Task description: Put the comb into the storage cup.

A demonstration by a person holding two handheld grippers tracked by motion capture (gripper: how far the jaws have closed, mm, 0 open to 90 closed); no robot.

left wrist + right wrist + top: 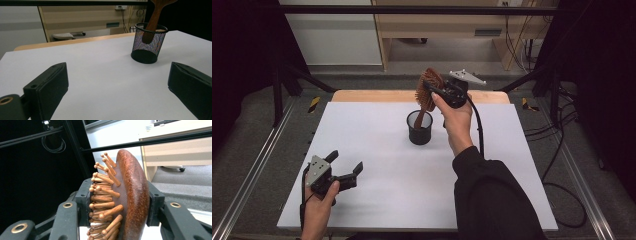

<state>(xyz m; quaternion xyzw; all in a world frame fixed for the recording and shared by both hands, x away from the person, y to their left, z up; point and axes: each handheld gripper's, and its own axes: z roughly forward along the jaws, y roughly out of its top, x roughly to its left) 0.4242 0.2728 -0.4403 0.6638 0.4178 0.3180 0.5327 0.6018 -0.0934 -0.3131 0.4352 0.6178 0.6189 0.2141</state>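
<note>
No brand name, label or legible writing can be made out on the hairbrush, the cup or either gripper.

The right gripper (435, 91) is clamped on the head of a wooden hairbrush (428, 89). In the right gripper view, one pad presses on the smooth reddish-brown back of the hairbrush (133, 195) and the other pad bears on its wooden bristle pins (103, 195), so the jaws stand partly closed around the head's thickness. The brush is held upright, head uppermost, with its handle pointing down into a black mesh cup (420, 128). In the left gripper view, the handle end (150, 30) is seen inside the cup (147, 45), below the rim and leaning toward one side; whether it touches the bottom cannot be told.

The cup stands upright on the white table (377, 150), near the middle of its far half. The right hand (457, 120) is raised above the table behind and to the right of the cup, forearm angled up from the lower edge of the high view in a dark sleeve (492, 195), with the gripper pointing left toward the brush head.

The left gripper (346, 169) rests low at the near left of the table, held by the left hand (319, 200). Its jaws are spread wide with nothing between them, aimed toward the cup, well apart from it.
</note>
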